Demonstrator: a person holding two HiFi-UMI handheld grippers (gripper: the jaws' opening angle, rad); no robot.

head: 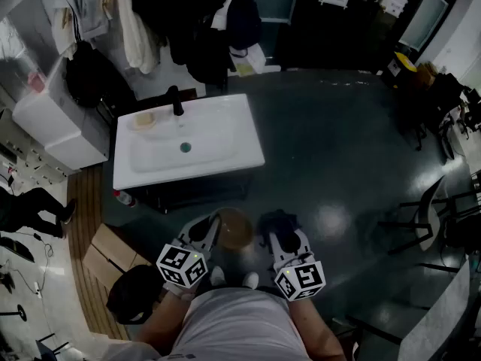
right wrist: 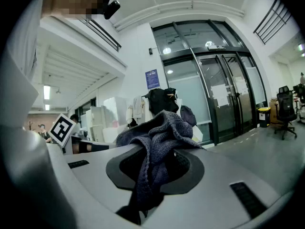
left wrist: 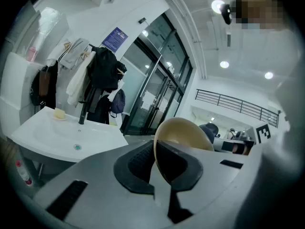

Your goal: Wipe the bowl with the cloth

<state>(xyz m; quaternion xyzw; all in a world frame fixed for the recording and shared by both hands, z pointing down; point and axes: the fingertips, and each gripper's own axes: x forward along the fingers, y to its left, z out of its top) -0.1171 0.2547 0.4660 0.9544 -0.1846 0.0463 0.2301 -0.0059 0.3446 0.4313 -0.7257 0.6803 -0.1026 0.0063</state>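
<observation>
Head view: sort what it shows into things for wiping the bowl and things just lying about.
For the job:
bowl, gripped by the left gripper
cloth, gripped by the right gripper

Just lying about:
sink
tap
cardboard box
hanging coats
chair
</observation>
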